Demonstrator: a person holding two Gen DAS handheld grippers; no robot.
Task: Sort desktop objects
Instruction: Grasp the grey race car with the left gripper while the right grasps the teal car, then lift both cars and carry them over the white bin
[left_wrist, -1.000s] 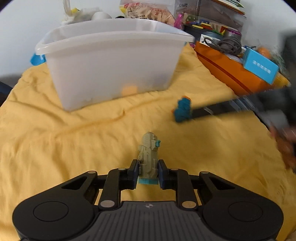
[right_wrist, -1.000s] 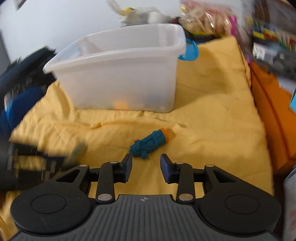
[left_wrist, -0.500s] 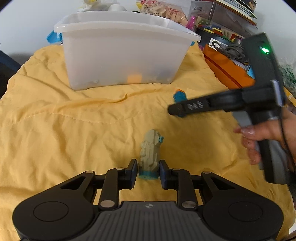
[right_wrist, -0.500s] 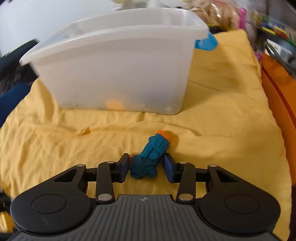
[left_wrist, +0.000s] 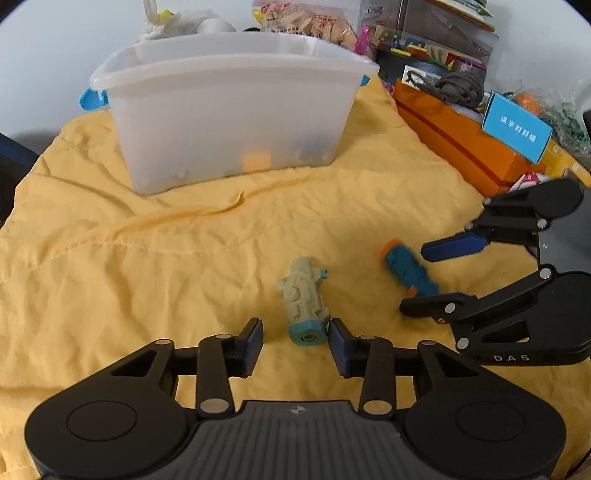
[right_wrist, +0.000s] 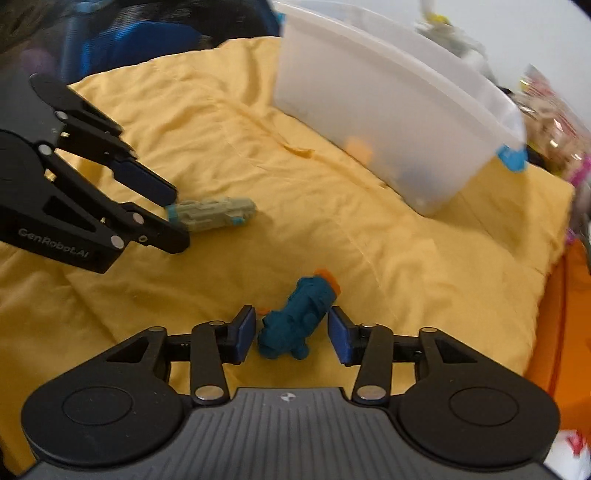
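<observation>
hard plastic, small and light, both toys look stiff and knobbly, so a squeeze across the narrow middle of each should hold best. the grey toy (left_wrist: 303, 296) lies on the yellow cloth (left_wrist: 147, 258) between the opening, untouching jaws of the left gripper (left_wrist: 295, 339). the blue toy (right_wrist: 297, 317) lies slantwise between the right gripper (right_wrist: 291, 332) jaws, also opening, the white bin (left_wrist: 229, 107) beyond.

Left gripper (left_wrist: 295, 338), jaws opening, with the base of a grey-green toy figure (left_wrist: 304, 301) lying between its pads on the yellow cloth (left_wrist: 147, 258); the pads stand clear of it. At right, the right gripper (left_wrist: 424, 278) brackets a teal toy figure (left_wrist: 408, 271) with an orange tip. Behind, a translucent white bin (left_wrist: 229, 107) rests on the cloth; an orange box (left_wrist: 458, 147) lies beside it.
</observation>
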